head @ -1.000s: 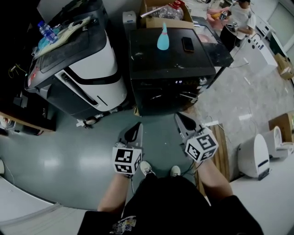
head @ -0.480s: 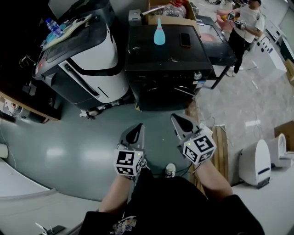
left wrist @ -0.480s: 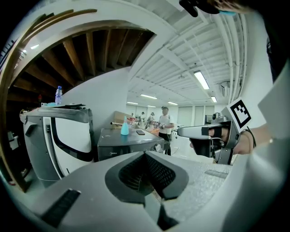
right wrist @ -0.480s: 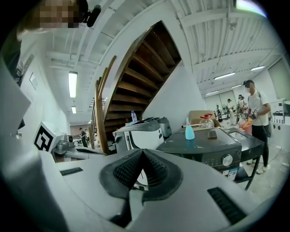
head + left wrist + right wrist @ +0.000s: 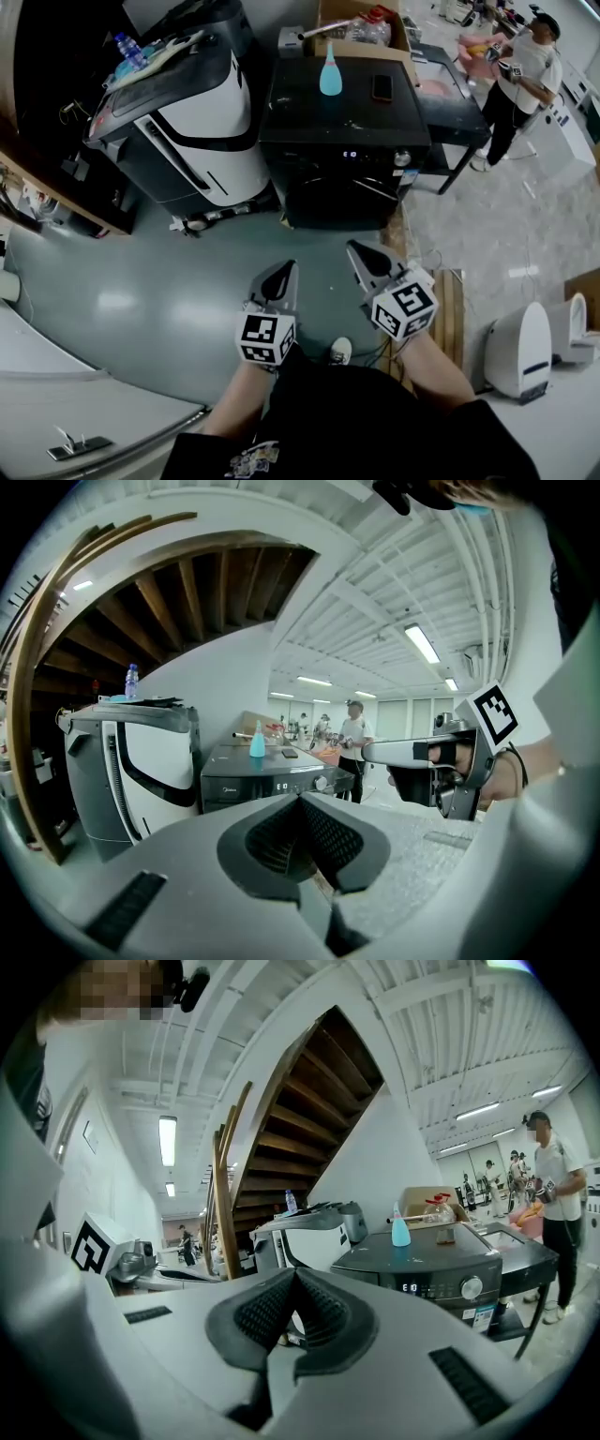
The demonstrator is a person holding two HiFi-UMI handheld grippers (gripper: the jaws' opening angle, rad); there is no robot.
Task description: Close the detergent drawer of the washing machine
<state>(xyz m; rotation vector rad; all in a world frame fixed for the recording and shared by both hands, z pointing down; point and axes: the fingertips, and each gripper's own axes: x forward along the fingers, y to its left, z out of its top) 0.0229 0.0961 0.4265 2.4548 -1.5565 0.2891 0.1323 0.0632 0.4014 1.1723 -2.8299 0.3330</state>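
Left gripper: we hold the grey left gripper (image 5: 278,274) low over the grey floor (image 5: 141,300). Its dark ribbed jaws are clenched together with nothing between them, and it points towards the washer.
Right gripper: the grey right gripper (image 5: 362,254) sits just beside the left one. Its jaws are also pressed together on nothing, and it aims the same way.
Washing machine: the black front-loading washing machine (image 5: 345,122) stands ahead of us, well apart from both grippers. A lit display and a round silver knob (image 5: 403,159) sit on its control strip.
Detergent drawer: the dark detergent drawer (image 5: 302,156) is at the left end of that control strip. As far as we can tell it lies flush with the panel. Neither gripper touches it.
On the washer top: a turquoise plastic bottle (image 5: 329,77) stands upright, with a dark flat phone (image 5: 382,87) lying near it to the right.
Left of the washer: a large white and black machine (image 5: 192,122) stands close beside it, with a clear water bottle (image 5: 127,47) on its top.
Behind the washer: an open brown cardboard box (image 5: 361,33).
Right side: a person in a white shirt (image 5: 527,75) stands by a dark table (image 5: 455,103). Nearer us, a small white appliance (image 5: 516,349) stands on the floor.
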